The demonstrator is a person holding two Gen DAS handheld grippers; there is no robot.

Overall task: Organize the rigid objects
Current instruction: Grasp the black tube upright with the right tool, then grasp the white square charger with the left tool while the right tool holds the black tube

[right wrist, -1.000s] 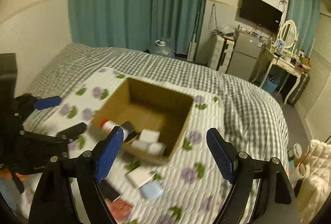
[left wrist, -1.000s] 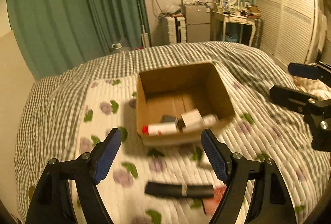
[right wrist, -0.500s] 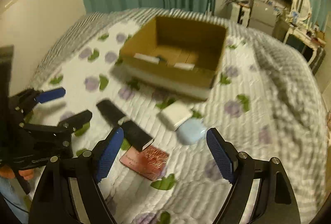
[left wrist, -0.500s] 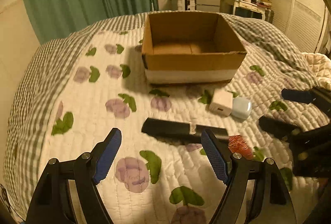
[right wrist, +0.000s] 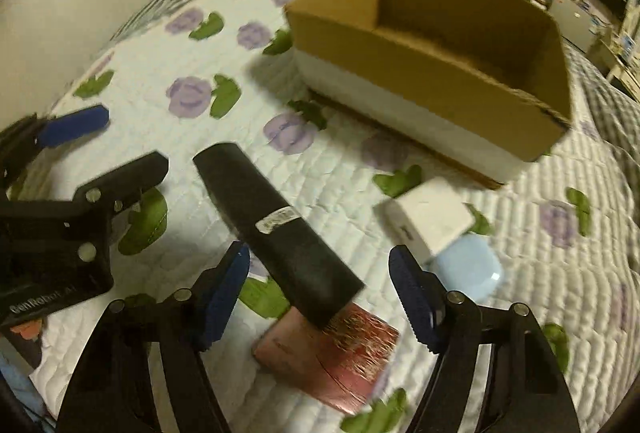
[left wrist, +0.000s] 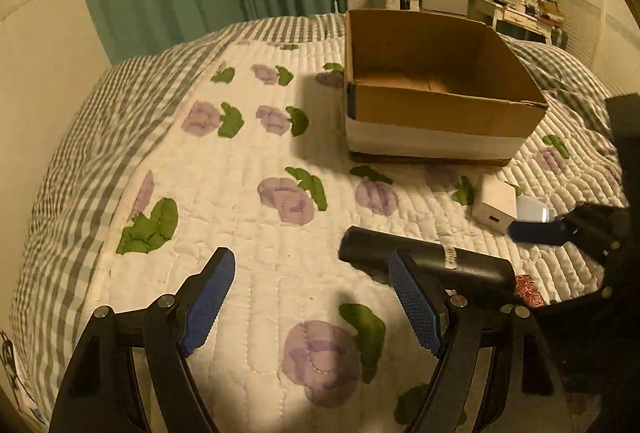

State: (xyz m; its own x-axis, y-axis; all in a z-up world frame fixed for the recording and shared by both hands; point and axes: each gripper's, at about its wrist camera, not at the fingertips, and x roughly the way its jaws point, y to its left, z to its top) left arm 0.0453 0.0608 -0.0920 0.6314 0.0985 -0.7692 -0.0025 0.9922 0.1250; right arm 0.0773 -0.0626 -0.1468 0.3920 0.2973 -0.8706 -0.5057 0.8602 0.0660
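Note:
An open cardboard box [left wrist: 436, 109] [right wrist: 440, 73] stands on the quilted bed. In front of it lie a long black case [left wrist: 432, 265] [right wrist: 276, 233], a white charger block [left wrist: 494, 203] [right wrist: 430, 219], a pale blue earbud case [left wrist: 532, 211] [right wrist: 468, 271] and a red card box [right wrist: 332, 349] partly under the black case. My left gripper [left wrist: 312, 303] is open and empty, low over the quilt left of the black case. My right gripper [right wrist: 320, 295] is open and empty, its fingers on either side of the black case's near end.
The floral quilt [left wrist: 248, 169] covers the bed, with a checked blanket at its edges. Green curtains, a TV, a dresser and a wardrobe stand behind. The left gripper [right wrist: 72, 161] shows in the right wrist view, the right gripper [left wrist: 568, 229] in the left wrist view.
Both grippers have dropped from high above the box to low over the quilt. The loose objects now lie close before them. The box interior is now hidden by its near wall.

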